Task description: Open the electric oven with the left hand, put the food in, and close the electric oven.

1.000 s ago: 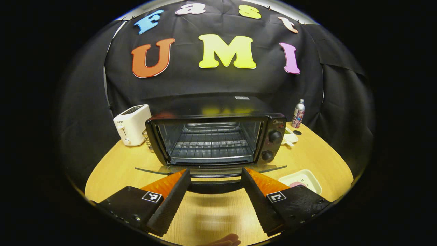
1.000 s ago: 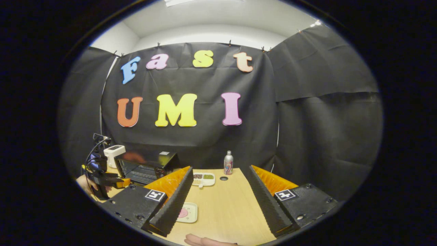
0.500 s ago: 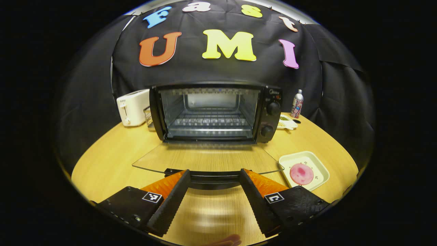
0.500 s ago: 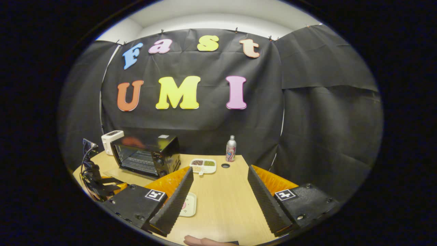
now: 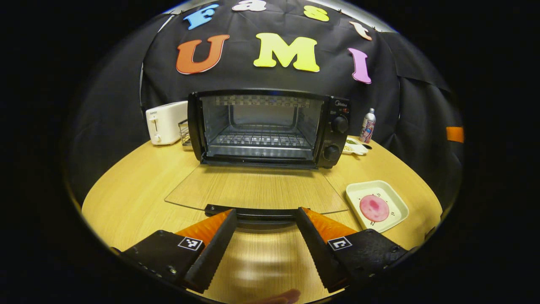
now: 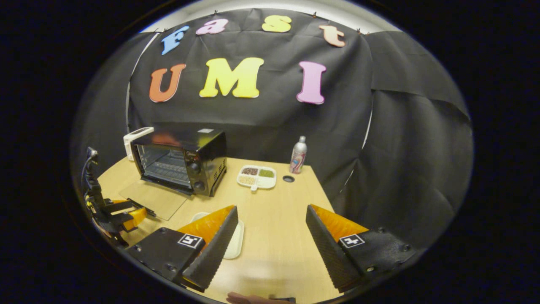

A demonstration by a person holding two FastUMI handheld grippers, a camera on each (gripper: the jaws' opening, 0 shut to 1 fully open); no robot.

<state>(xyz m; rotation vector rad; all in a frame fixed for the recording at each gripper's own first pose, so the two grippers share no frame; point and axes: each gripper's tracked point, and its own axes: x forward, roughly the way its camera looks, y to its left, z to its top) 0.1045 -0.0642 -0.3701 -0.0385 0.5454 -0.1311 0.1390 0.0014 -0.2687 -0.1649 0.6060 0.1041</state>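
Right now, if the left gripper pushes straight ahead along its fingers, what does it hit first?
Likely the door handle, which lies right between the open left gripper fingers at the front edge of the lowered glass door. Depth is hard to judge.

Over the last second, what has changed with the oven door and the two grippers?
The glass oven door swung down from partly lowered to flat over the table, its handle between the open jaws of the left gripper. The right gripper tipped down toward the table, its jaws open and empty. The electric oven, the white plate with the pink food, the toaster and the bottle stayed put.
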